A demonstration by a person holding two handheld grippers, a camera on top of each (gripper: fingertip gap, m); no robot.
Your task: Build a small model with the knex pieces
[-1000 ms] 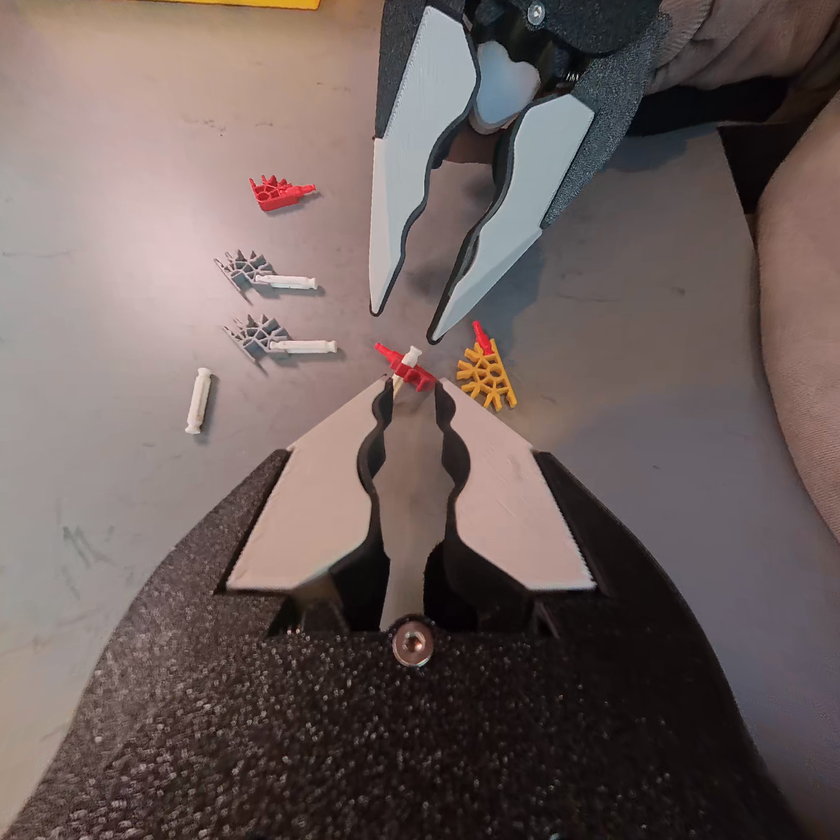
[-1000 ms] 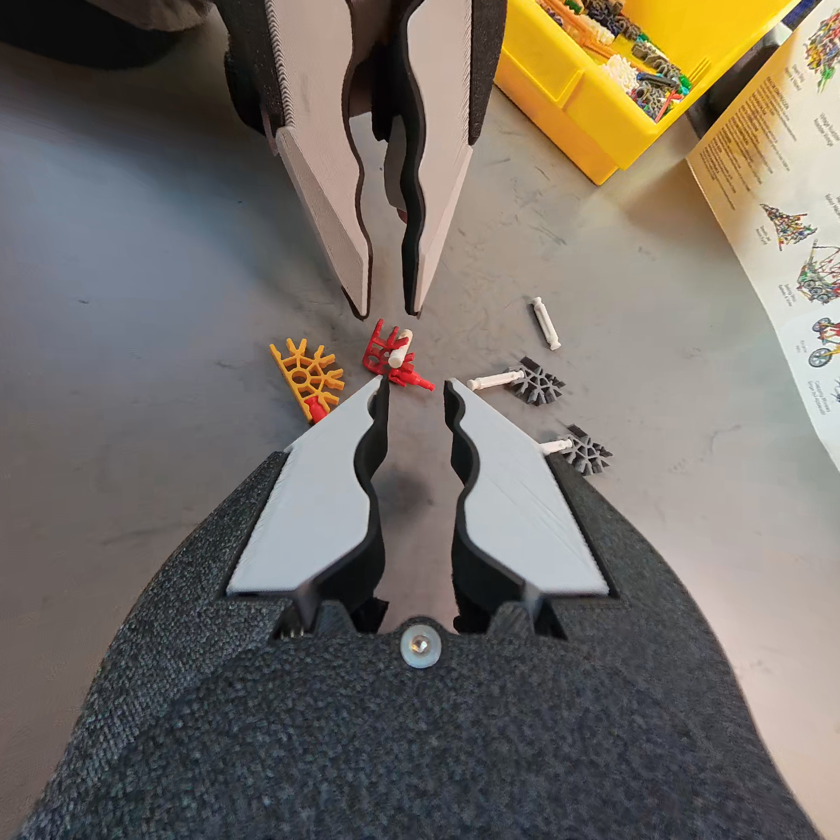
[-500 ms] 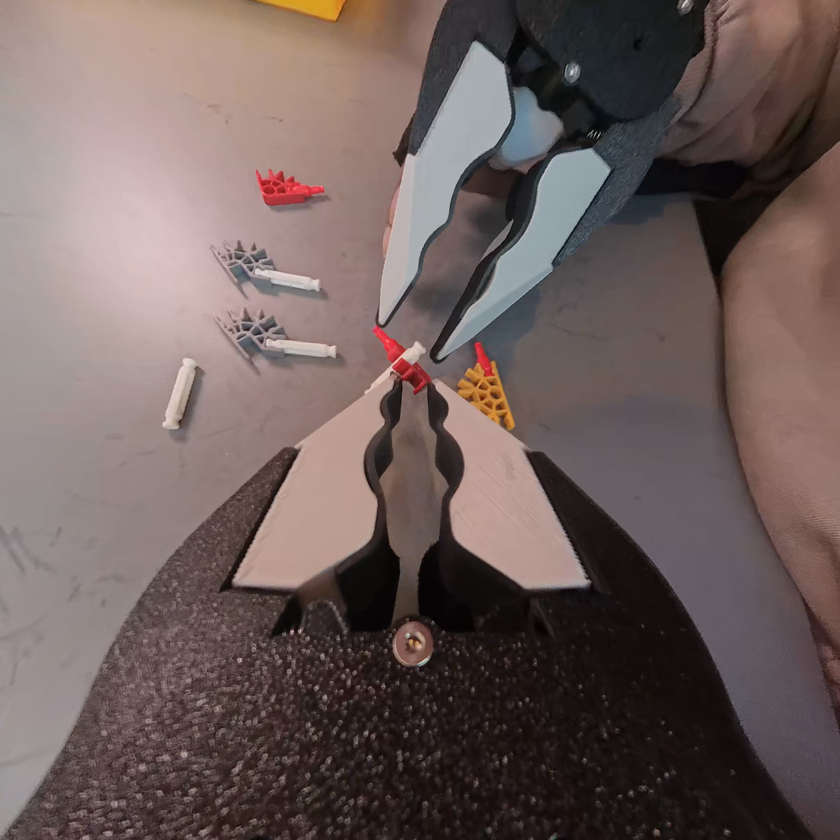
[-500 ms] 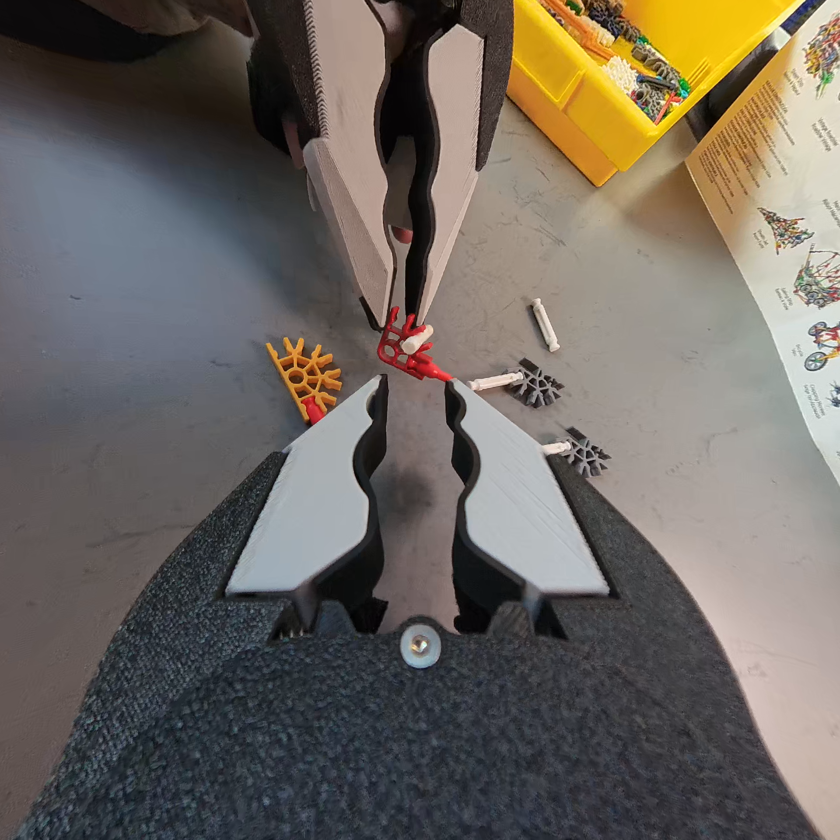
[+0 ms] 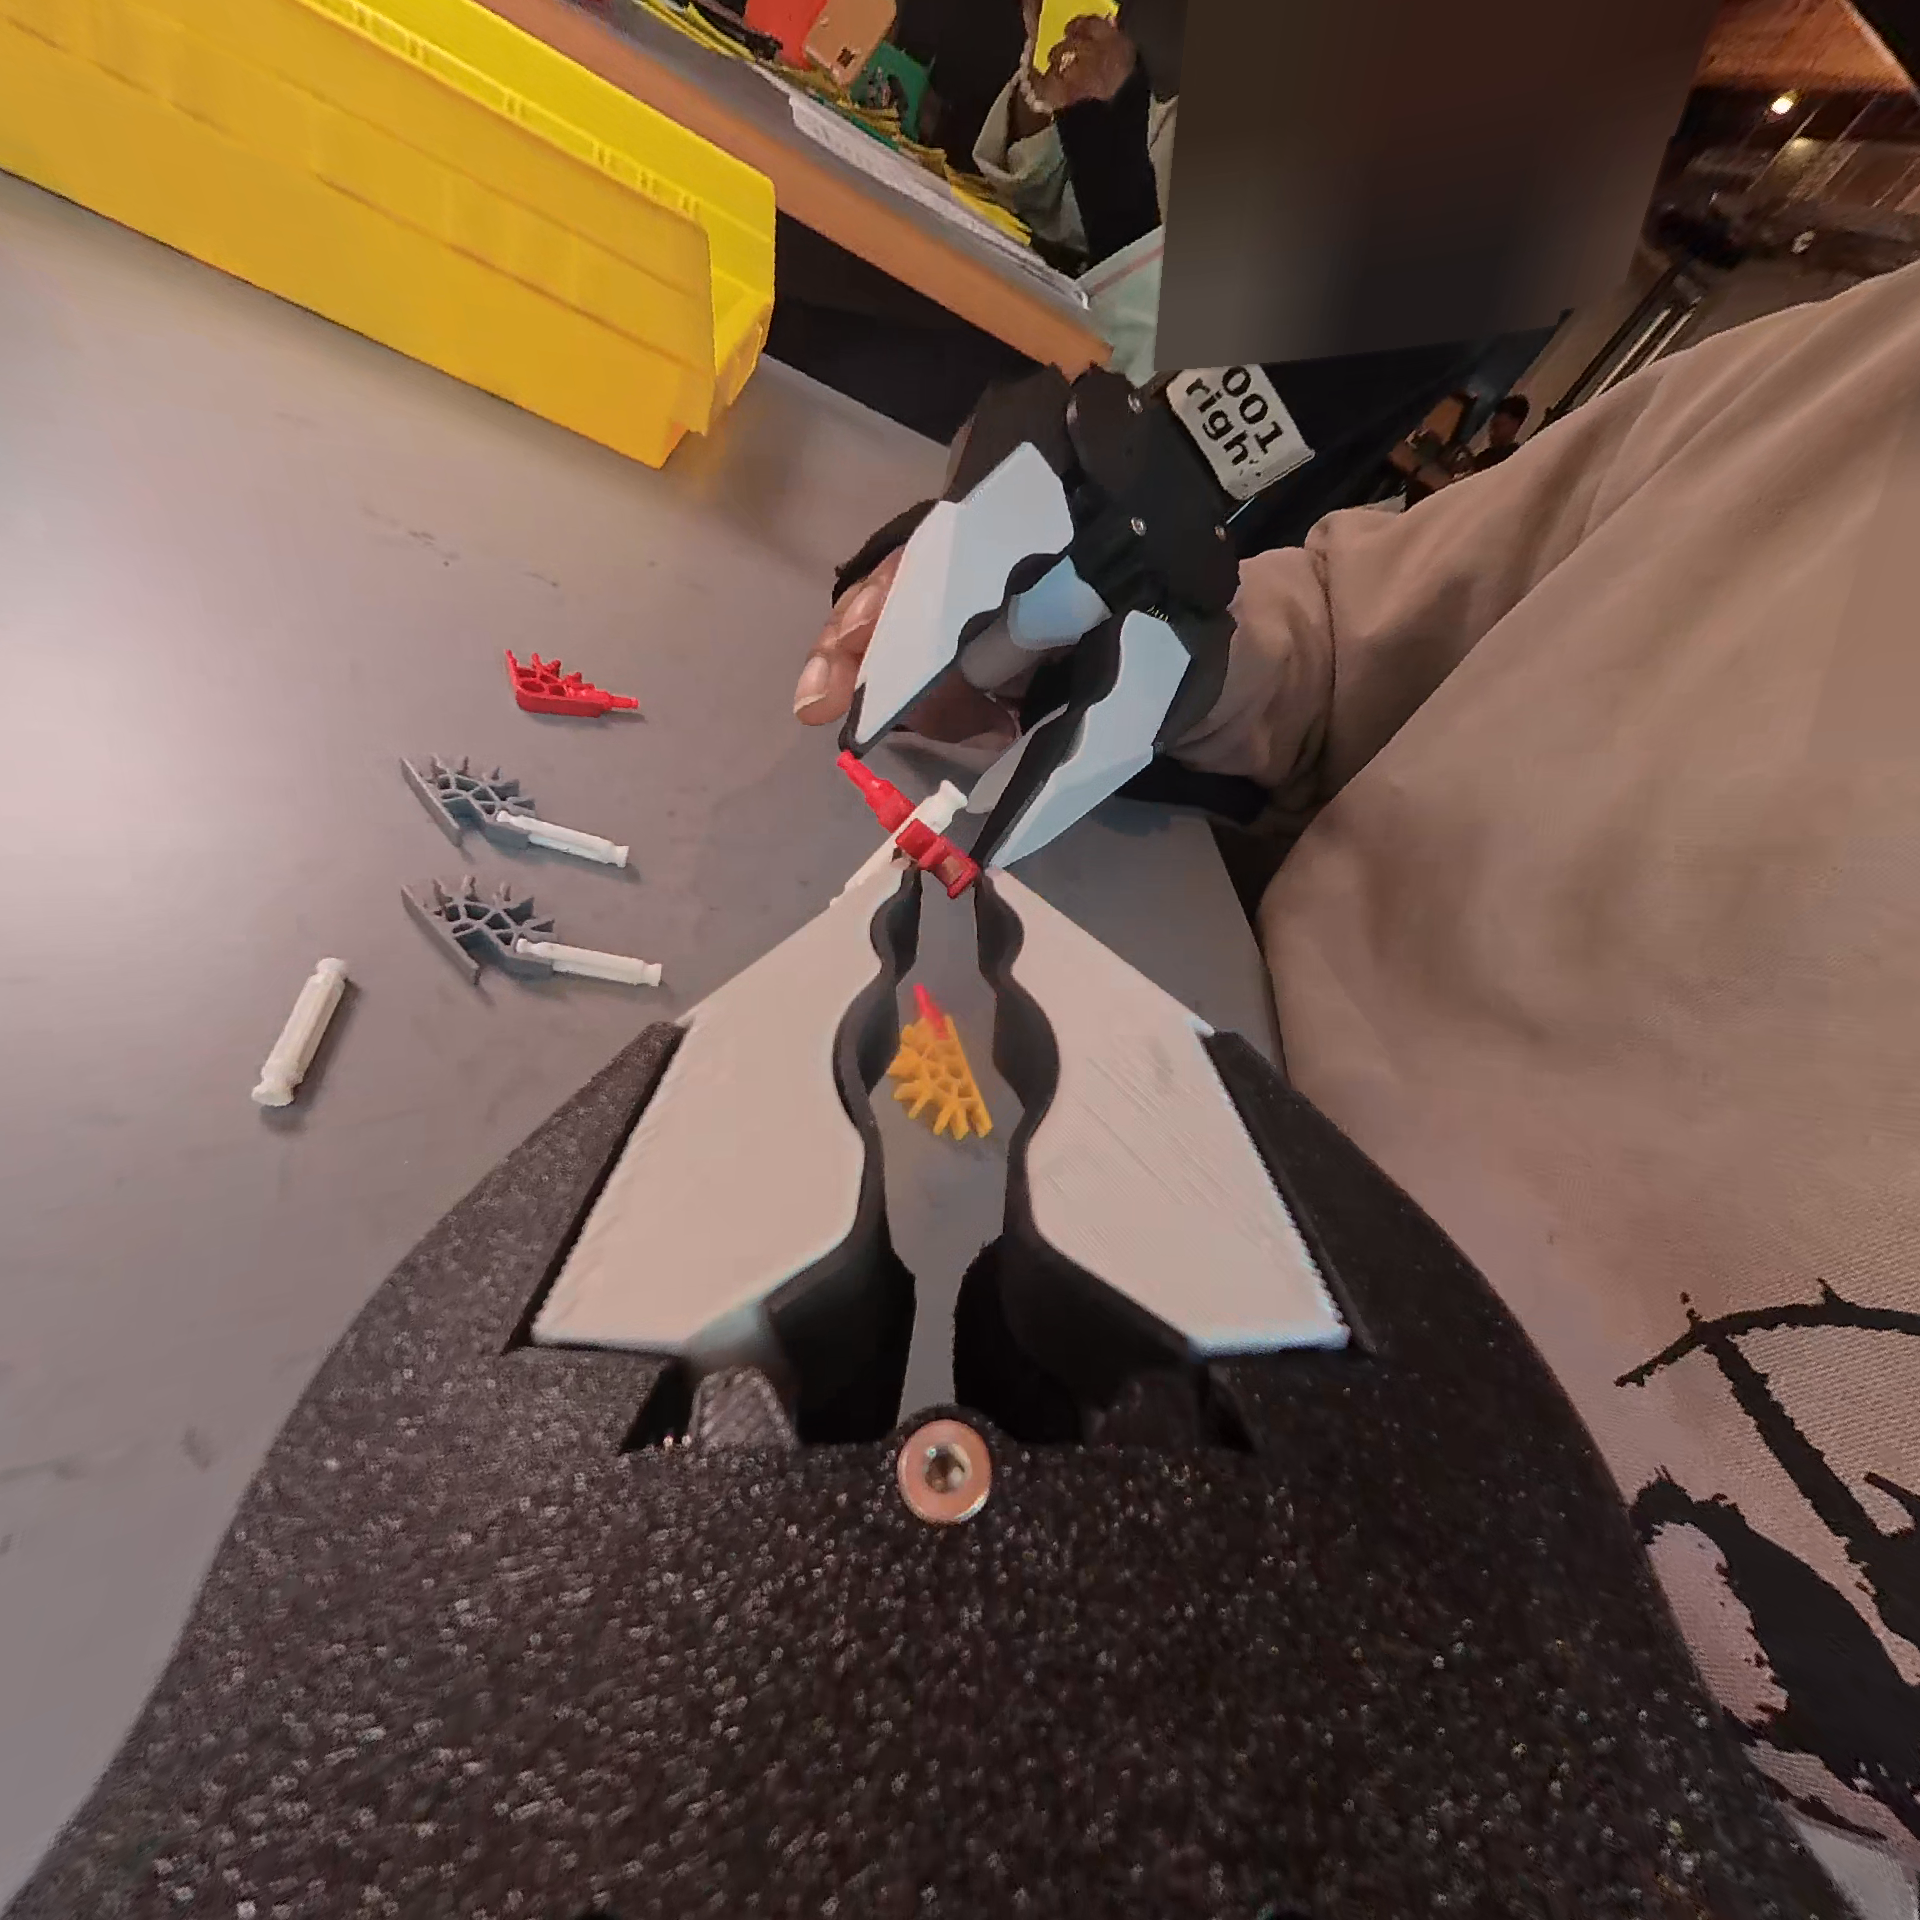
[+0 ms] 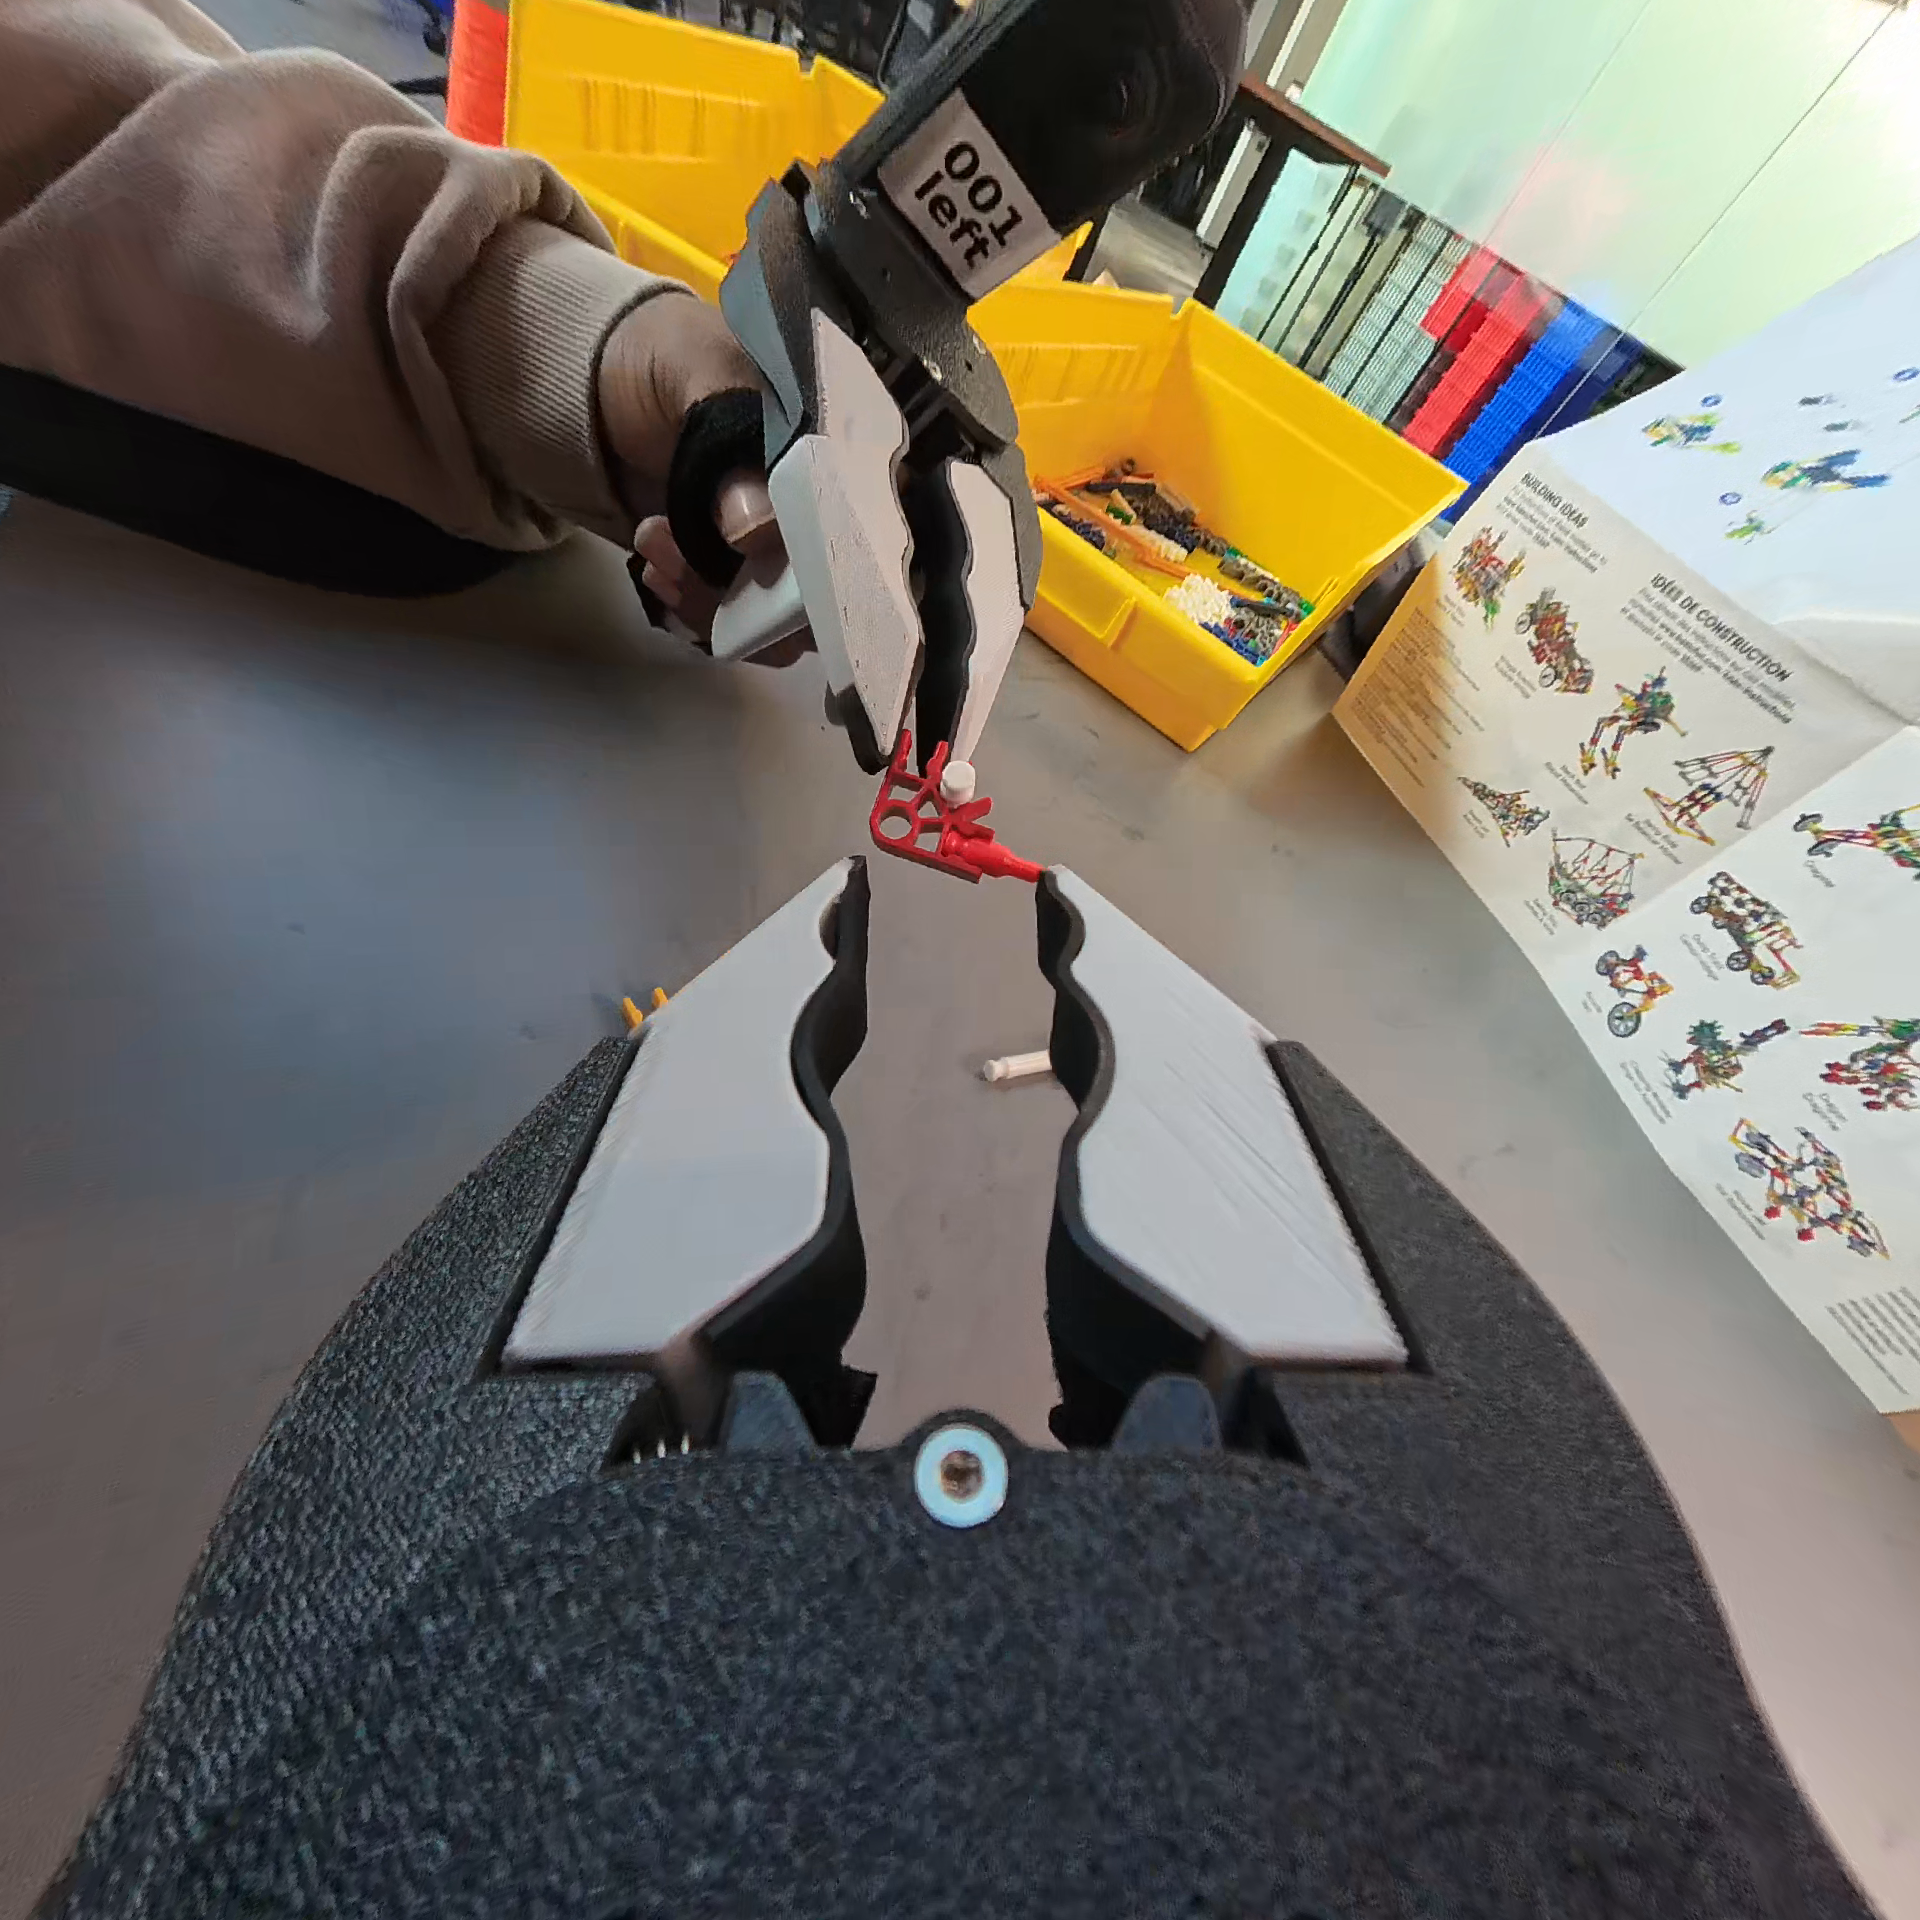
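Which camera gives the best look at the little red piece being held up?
The right wrist view: the red piece faces it flat, lattice clear, pinched by the left gripper. The left wrist view shows it edge-on, partly hidden by fingertips.

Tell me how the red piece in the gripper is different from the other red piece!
The held red piece is up off the table, pinched by the left gripper; the other red piece lies flat on the table, untouched. The held one has a white rod stuck in it; the lying one shows none. Both are red connectors with a red rod sticking out.
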